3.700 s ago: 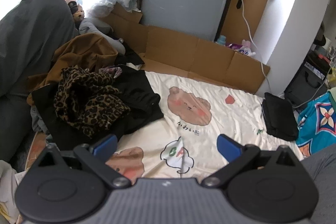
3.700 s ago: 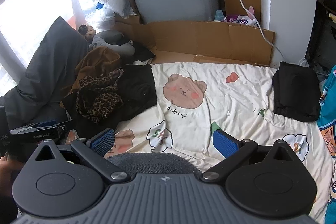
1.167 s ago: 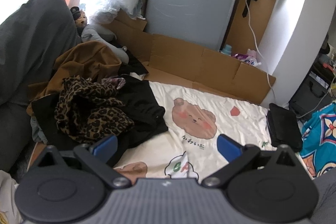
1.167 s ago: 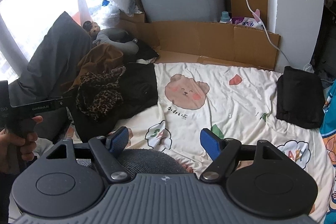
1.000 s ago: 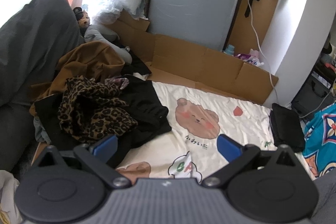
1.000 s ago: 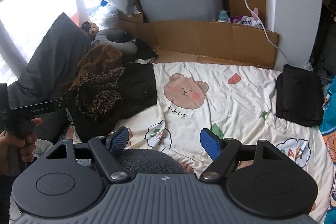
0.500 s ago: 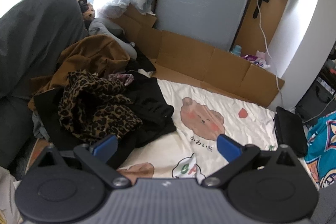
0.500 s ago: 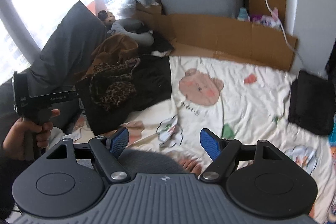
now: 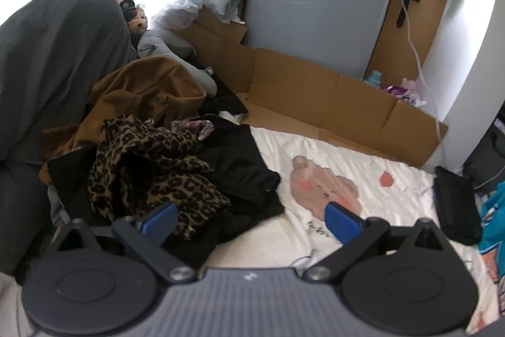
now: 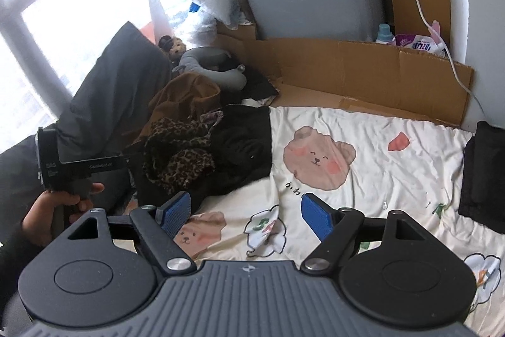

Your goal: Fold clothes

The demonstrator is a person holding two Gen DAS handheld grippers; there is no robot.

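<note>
The left gripper (image 10: 132, 161), printing too blurred to read, and right gripper (image 10: 246, 215) are both gaping wide, empty, hovering toward the leopard-print garment (image 9: 151, 169) at ten o'clock.

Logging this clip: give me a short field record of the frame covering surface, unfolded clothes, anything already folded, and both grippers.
surface: bear-print sheet, mostly bare
unfolded pile: leopard-print garment on top of black clothes, brown garment behind, all at the sheet's left edge
folded: black garment at the sheet's right edge
left gripper: open, empty, pointed at the pile
right gripper: open, empty, over the sheet
progress: pile not yet touched
</note>
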